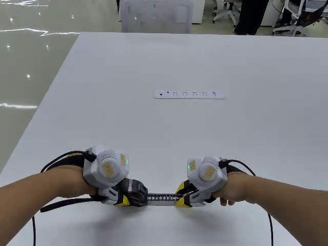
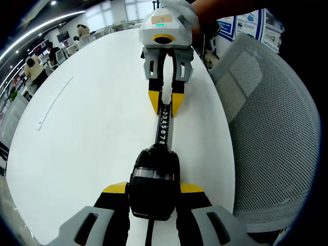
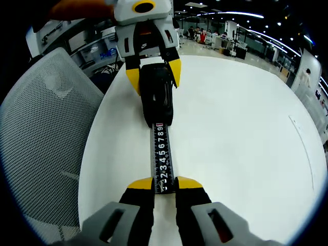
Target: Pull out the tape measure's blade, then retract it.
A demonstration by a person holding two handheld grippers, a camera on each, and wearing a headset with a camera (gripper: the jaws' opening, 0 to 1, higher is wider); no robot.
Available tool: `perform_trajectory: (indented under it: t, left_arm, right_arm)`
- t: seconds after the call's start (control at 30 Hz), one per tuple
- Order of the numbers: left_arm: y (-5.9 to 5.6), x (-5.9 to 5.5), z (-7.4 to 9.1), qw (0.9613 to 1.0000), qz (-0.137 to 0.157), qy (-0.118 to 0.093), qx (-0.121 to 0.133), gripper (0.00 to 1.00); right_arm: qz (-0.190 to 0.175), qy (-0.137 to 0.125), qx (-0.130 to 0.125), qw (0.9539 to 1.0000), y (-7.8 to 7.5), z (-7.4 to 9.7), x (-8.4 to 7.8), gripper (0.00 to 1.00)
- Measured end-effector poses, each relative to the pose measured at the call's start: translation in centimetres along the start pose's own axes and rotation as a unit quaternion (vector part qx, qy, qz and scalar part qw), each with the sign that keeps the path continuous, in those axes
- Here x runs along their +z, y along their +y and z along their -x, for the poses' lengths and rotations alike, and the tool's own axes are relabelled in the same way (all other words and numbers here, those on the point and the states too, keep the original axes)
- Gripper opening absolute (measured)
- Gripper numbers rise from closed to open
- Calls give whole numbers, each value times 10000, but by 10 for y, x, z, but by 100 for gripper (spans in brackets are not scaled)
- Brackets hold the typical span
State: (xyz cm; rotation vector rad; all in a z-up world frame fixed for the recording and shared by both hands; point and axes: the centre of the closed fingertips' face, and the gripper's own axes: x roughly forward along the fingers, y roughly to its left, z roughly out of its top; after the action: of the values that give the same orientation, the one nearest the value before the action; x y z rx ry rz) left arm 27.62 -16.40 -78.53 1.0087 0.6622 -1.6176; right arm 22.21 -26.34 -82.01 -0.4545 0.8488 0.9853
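Pull-out step: left gripper jaws clamp the case, right gripper jaws pinch the blade tip (little drawn). Next: draw grippers apart.

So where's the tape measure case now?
In the head view the case sits at the table's near edge, clamped in the left hand-held gripper, blade reaching the right hand-held gripper.

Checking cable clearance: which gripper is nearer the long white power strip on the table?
Right. In the head view the right gripper is nearly in line with the long white power strip; the left gripper is offset to the side, farther.
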Motion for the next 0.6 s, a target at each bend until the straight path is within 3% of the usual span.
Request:
perform_trajectory:
  t: [0.6]
  left_arm:
    - [1, 0, 0, 10000, 48, 10, 29, 31]
  right_arm:
    - [40, 133, -61, 9999, -4, 14, -15, 13]
